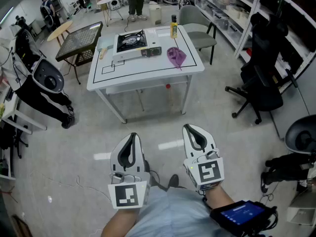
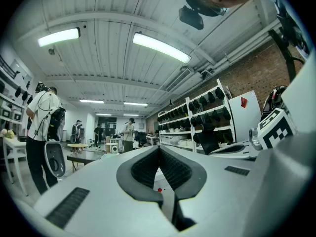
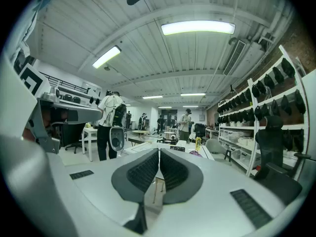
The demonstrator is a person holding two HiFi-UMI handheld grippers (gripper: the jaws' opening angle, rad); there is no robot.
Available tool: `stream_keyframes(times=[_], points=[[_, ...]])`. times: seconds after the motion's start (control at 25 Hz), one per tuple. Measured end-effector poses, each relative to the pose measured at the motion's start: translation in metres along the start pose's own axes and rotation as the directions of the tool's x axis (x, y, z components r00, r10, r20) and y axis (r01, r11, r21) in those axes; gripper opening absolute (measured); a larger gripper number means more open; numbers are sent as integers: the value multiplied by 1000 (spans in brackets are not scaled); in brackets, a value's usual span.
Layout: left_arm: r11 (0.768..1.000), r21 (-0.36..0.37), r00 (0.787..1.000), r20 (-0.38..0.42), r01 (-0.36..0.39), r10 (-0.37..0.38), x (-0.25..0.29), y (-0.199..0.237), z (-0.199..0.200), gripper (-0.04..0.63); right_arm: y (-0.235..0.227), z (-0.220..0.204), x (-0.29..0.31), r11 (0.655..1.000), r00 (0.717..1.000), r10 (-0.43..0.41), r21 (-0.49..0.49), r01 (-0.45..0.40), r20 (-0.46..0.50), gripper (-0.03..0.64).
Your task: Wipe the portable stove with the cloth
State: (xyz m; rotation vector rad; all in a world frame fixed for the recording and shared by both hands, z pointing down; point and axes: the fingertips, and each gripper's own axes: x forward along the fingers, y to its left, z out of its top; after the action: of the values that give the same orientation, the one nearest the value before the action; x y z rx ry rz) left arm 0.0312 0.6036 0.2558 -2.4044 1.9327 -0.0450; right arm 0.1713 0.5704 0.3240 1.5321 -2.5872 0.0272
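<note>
The portable stove (image 1: 136,45) sits on a white table (image 1: 148,70) across the room, with a crumpled purple cloth (image 1: 176,56) to its right. Both grippers are held low and near me, far short of the table. My left gripper (image 1: 132,135) is shut with nothing between its jaws. My right gripper (image 1: 188,128) is also shut and empty. In the right gripper view the jaws (image 3: 159,152) meet in front of the distant table, stove (image 3: 177,149) and cloth (image 3: 193,153). The left gripper (image 2: 158,148) shows its jaws closed against the room beyond.
A yellow bottle (image 1: 174,27) stands at the table's far edge. A grey chair (image 1: 197,31) is behind the table, a black office chair (image 1: 261,83) at right, a dark mesh table (image 1: 81,41) at left. Shelving (image 1: 232,6) lines the right wall. People stand far off.
</note>
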Motion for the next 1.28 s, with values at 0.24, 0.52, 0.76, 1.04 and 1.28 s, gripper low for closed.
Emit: stream_keyframes(times=[0.24, 0.52, 0.76, 1.04, 1.28], points=[[1000, 16, 1000, -17, 9, -8, -1, -5, -6, 18, -4, -5, -1, 1000, 1000, -1, 5, 1, -2, 51], [1000, 17, 1000, -4, -9, 9, 7, -12, -2, 18, -21, -2, 3, 999, 999, -4, 39, 3, 34, 54], [1000, 21, 999, -30, -24, 25, 5, 3, -5, 18, -20, -4, 12, 999, 999, -22, 35, 21, 24, 54], [999, -30, 997, -71, -37, 35, 63, 35, -41, 18, -42, -32, 79, 999, 998, -27, 41, 29, -48, 54], [998, -48, 990, -135, -38, 31, 119, 71, -68, 18, -49, -50, 149, 998, 993, -22, 63, 30, -117, 54]])
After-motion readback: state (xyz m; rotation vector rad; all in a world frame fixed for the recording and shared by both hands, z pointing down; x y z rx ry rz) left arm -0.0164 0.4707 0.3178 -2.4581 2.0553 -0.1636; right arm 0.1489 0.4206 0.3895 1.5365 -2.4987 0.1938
